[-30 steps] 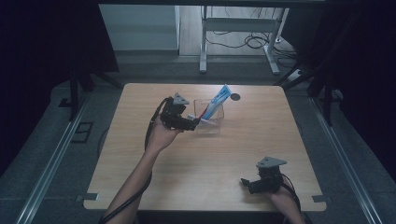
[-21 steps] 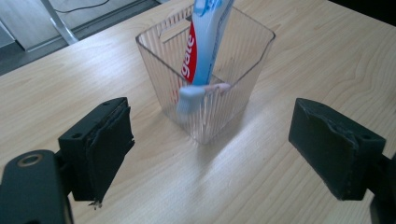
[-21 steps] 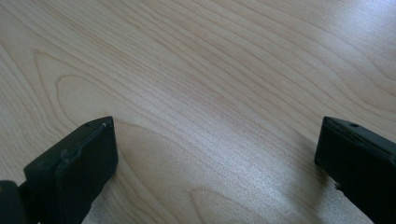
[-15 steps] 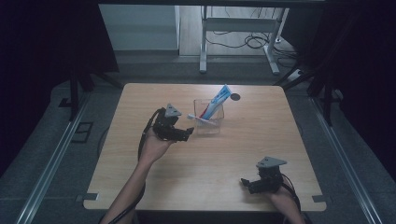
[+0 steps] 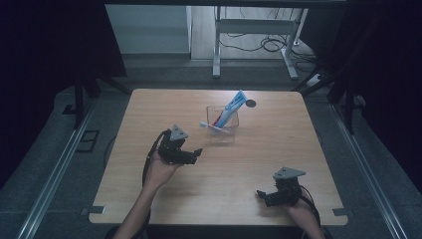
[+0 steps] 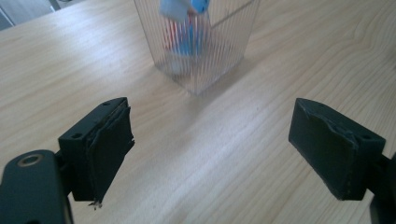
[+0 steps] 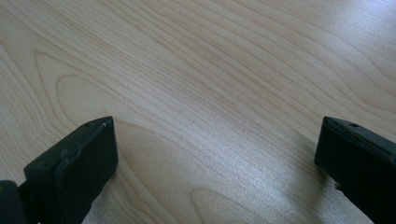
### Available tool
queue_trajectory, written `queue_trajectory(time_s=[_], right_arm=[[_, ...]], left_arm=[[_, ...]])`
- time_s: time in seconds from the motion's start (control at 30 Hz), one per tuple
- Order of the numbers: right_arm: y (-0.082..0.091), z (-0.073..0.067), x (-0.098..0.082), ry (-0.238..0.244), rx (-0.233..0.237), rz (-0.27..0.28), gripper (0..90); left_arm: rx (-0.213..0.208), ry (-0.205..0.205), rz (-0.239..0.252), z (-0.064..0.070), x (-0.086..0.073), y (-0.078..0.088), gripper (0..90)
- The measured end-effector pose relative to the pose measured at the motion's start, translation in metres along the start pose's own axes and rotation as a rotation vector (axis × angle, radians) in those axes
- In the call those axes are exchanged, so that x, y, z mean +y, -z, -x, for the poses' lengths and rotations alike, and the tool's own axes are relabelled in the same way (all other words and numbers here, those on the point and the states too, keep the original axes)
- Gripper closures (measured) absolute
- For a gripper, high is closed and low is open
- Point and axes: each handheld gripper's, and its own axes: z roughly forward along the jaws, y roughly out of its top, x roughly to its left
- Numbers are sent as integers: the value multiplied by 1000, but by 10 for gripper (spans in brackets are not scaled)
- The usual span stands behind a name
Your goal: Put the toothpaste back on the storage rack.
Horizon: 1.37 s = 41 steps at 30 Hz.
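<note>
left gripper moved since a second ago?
Yes. In the high view the left gripper has pulled back from the clear cup toward the person's near edge of the table. It is now apart from the cup, jaws open.

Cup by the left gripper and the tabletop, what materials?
Cup: looks like clear ribbed plastic; fine vertical ridges, and the blue tube inside shows through blurred. Acrylic or glass can't be ruled out. Table: light wood or wood-look laminate, matte with a soft sheen; grain lines run unbroken.
</note>
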Motion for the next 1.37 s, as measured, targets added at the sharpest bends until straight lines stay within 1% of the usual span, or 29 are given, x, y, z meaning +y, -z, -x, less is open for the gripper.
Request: queue_trajectory(time_s=[0.1,0.23,0.53,0.77,0.87,0.93,1.0,1.1,1.17,1.23,1.27,1.37], right_arm=[[0,0,0,1,0,0,0],[0,0,0,0,0,0,0],[0,0,0,-4,0,-1,0],[0,0,0,-4,0,-1,0],[0,0,0,-4,0,-1,0],[0,0,0,-4,0,-1,0],[0,0,0,-4,0,-1,0],[0,0,0,-4,0,-2,0],[0,0,0,-4,0,-2,0],[0,0,0,-4,0,-1,0],[0,0,0,-4,0,-1,0],[0,0,0,-4,0,-1,0]], left_arm=[[11,0,-6,3,-8,0,137],[11,-2,-20,6,-20,-1,137],[-3,31,-40,12,-47,-5,137],[-11,36,-83,16,-67,-11,137],[-7,36,-95,18,-74,-15,137],[-5,33,-109,19,-78,-16,136],[3,20,-128,20,-82,-19,136],[2,22,-140,22,-86,-22,134],[-9,37,-140,22,-87,-23,132],[-7,30,-137,22,-87,-22,132],[-11,37,-139,22,-88,-22,133],[0,45,-140,22,-88,-21,130]])
